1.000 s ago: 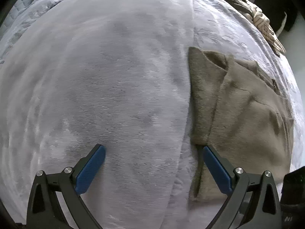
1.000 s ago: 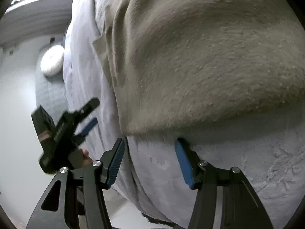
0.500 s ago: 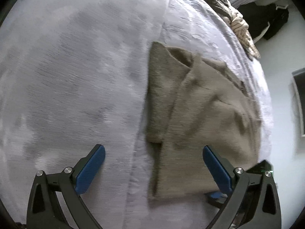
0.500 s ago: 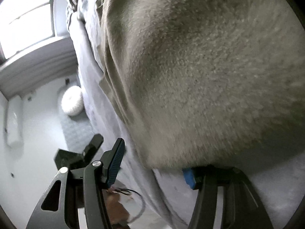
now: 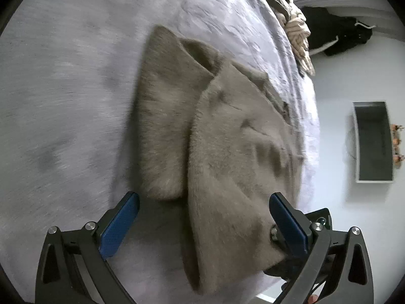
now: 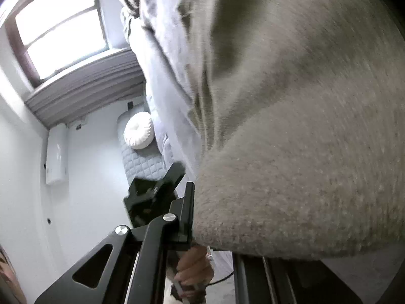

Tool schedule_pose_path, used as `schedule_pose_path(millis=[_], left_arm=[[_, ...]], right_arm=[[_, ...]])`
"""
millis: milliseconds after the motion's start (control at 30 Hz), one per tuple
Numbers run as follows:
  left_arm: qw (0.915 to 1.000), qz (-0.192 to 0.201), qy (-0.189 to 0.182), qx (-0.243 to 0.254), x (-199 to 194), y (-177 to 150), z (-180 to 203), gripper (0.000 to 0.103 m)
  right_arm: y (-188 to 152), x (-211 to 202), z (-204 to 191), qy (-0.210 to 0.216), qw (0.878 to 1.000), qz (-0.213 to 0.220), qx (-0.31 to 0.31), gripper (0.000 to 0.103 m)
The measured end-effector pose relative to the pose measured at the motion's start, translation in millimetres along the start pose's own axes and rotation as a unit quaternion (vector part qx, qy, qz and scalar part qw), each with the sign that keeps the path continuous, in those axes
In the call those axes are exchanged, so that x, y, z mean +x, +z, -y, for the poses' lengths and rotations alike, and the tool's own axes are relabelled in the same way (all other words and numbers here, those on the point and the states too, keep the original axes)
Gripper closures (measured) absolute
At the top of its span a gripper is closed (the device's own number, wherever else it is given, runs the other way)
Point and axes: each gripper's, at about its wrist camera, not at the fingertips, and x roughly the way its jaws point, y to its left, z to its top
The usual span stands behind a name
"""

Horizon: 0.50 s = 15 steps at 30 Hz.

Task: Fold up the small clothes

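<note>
Right gripper [image 6: 200, 217] clamped on near corner of the fuzzy taupe garment [image 5: 227, 152] lying on the grey bedspread [image 5: 63, 101], pads apparently buried; left gripper [image 5: 202, 217] gaping, straddling the hem.

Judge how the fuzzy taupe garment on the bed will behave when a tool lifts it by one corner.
The taupe garment already lies in soft creased folds, so it probably droops rather than holding shape. Its fuzzy knit likely grips well. The right tool has shut on its edge.
</note>
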Motion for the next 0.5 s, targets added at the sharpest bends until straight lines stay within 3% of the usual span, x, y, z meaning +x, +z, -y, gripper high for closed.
schedule_pose_path(millis=[167,400,500], left_arm=[[0.9997,-0.013,-0.017,0.009,20,18,14,0.001],[0.9977,-0.021,-0.016,0.063,37,28,52,0.001],[0.9962,-0.021,0.014,0.084,49,30,65,0.001]], right_arm=[[2,-2,-10,-0.006,1.000,-0.011,-0.018,0.094],[-3,0,-13,-0.024,0.999,-0.025,-0.029,0.094],[-4,-2,-7,-0.058,0.997,-0.047,-0.035,0.091]])
